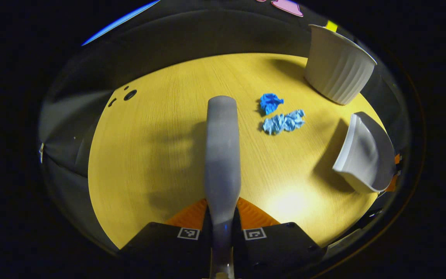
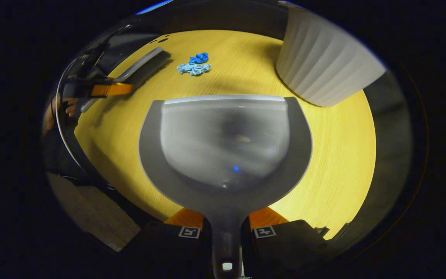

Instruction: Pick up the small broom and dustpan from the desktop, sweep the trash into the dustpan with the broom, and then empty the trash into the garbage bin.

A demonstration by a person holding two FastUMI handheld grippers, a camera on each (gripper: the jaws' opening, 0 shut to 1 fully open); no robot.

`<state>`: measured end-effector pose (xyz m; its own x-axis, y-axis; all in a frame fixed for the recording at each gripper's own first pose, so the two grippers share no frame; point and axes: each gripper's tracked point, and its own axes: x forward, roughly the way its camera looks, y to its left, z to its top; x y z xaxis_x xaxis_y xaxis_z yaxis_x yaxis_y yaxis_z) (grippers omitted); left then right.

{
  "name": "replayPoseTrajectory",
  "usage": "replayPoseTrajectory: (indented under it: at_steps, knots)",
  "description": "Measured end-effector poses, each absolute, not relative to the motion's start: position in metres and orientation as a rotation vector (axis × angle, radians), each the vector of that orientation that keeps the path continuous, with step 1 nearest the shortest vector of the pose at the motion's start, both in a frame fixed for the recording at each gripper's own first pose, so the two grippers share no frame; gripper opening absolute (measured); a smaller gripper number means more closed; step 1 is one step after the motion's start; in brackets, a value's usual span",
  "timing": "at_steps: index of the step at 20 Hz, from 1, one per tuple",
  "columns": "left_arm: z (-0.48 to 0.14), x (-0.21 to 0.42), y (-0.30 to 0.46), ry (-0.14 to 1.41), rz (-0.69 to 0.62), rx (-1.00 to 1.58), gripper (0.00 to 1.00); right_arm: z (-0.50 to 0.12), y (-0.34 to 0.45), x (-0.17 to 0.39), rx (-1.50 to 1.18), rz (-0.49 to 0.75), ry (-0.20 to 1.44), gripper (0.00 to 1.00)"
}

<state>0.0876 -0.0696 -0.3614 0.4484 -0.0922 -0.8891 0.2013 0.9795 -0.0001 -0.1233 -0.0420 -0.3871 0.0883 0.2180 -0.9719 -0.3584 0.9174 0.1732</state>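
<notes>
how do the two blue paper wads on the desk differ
The darker wad is a deeper blue, smaller and tightly balled; the paler wad is light blue, longer and more spread out. The darker one lies nearer the white bin. Both are crumpled, loose on the yellow desk, not yet swept.

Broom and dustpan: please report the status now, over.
Left gripper shut on broom. Right gripper shut on dustpan, mouth toward trash. Two blue paper wads unswept on desktop. White ribbed bin beyond; path open.
</notes>
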Motion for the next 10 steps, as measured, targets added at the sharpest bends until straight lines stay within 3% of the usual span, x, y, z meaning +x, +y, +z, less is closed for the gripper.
replayPoseTrajectory:
  at_steps: [7,9,10]
  knots:
    - [-0.36,0.153,-0.083,1.027,-0.268,0.236,0.3,-0.394,-0.032,-0.12,-0.215,0.48,1.48,0.35]
    - [-0.367,0.158,-0.09,1.041,-0.297,0.274,0.27,-0.398,-0.031,-0.121,-0.241,0.493,1.5,0.35]
    - [-0.369,0.161,-0.094,1.046,-0.31,0.279,0.3,-0.4,-0.029,-0.122,-0.252,0.5,1.507,0.35]
